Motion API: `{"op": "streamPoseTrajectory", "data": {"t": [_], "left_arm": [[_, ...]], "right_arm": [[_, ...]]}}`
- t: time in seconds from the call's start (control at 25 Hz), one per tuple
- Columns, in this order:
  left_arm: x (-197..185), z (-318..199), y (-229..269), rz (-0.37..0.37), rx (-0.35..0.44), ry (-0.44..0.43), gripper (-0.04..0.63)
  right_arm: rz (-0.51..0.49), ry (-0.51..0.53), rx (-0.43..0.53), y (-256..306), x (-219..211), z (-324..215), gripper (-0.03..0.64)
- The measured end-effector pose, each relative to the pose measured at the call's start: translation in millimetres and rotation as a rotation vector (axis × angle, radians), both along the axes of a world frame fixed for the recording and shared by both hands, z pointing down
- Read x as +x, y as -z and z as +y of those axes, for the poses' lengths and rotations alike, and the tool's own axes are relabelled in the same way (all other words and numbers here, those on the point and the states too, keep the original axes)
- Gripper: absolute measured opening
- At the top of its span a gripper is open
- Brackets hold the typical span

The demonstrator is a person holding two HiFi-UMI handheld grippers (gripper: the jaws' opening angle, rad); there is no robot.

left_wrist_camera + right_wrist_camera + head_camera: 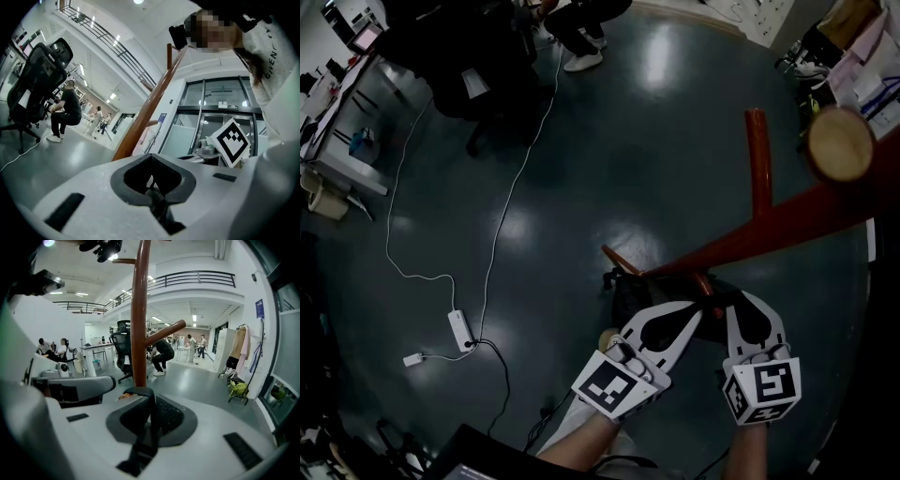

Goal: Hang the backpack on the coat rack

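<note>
The reddish-brown wooden coat rack (787, 220) rises toward me, with a side peg (757, 159) and a round top knob (841, 142). The dark backpack (628, 295) hangs just beyond both grippers, close to the pole. My left gripper (697, 315) is shut on a dark strap (157, 199), with the pole (150, 105) slanting up behind its jaws (152, 185). Beside it, my right gripper (733, 300) is shut on a black strap loop (152, 427). Mesh backpack fabric (171, 416) lies behind that loop. The pole (139, 310) and a peg (164, 331) stand right in front of this gripper (150, 418).
A black office chair (478, 66) stands at the far left, beside a desk (337, 141). A white cable runs to a power strip (459, 328) on the dark floor. A seated person's shoes (581, 61) are at the top. A clothes stand (239, 362) is at right.
</note>
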State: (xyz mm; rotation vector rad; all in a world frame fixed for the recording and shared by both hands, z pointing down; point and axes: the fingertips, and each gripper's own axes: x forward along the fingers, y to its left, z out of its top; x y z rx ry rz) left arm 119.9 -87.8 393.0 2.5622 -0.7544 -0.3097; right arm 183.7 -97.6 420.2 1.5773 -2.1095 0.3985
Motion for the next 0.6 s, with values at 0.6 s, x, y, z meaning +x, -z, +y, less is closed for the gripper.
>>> {"op": "streamPoseTrajectory", "data": {"t": [0.6], "left_arm": [[-2.8, -3.3, -4.4, 0.005, -0.015, 0.009, 0.011]], "right_arm": [[-0.029, 0.014, -0.029, -5.7, 0.5, -2.4, 0.037]]}}
